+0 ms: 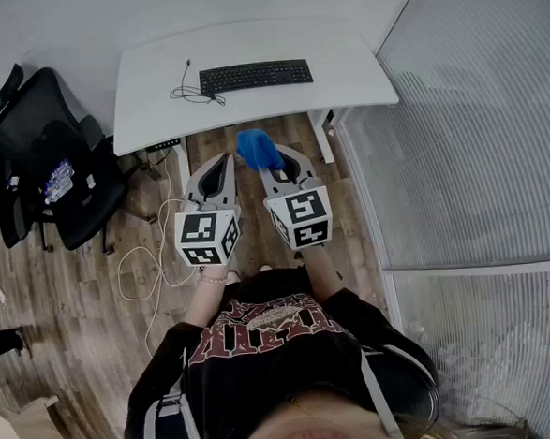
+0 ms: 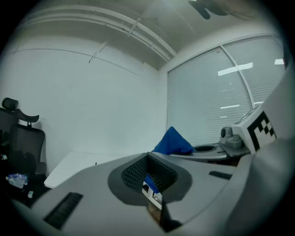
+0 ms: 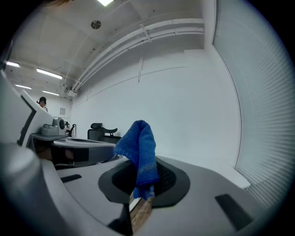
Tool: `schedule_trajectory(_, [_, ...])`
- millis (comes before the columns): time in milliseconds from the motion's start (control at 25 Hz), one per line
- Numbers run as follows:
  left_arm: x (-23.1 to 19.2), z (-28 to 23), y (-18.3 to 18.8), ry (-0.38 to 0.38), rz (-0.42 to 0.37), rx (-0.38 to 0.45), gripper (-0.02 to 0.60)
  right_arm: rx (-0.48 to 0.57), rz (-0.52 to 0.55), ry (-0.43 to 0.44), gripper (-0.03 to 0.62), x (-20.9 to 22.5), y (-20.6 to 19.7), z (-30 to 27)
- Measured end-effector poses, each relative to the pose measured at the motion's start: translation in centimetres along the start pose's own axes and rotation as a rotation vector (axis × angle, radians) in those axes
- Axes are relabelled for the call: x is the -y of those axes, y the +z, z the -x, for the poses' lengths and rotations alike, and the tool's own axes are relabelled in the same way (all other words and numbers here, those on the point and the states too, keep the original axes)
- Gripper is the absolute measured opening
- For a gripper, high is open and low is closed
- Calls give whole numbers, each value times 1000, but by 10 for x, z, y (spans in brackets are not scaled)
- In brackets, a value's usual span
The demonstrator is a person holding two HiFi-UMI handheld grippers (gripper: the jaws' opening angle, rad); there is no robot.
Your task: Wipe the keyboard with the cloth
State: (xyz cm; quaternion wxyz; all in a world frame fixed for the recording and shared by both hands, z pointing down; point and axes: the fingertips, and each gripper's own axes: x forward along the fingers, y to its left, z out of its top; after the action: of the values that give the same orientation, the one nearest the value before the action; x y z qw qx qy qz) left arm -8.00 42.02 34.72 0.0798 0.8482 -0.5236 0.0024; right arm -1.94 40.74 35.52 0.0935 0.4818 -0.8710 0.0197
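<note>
Cloth [image 1: 259, 149]: pinched in jaws of right gripper [image 1: 281, 171]; left gripper [image 1: 217, 171] jaws together, seemingly empty; I'd drag it lightly along the keyboard [image 1: 256, 75] rows.

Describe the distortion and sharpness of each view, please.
Head view: wide-angle curving, even light, keyboard sharp. Left gripper view: fisheye with dark corners, dim and bluish. Right gripper view: same fisheye vignette; cloth in focus, a ceiling lamp glares at top.

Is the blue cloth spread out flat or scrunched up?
Scrunched: the blue cloth sticks up in a folded clump, pinched by the right gripper.
</note>
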Motion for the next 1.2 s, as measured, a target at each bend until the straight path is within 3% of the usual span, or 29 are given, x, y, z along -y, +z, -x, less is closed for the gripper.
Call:
schedule_trajectory(800, [22,-18,-10,20,22,-1,34,5,-14,73,64,21,-6,7])
schedule_trajectory(1200, [-9,-54,-12,13,36,-12,34,-5,-14,78,64,33,-6,-34])
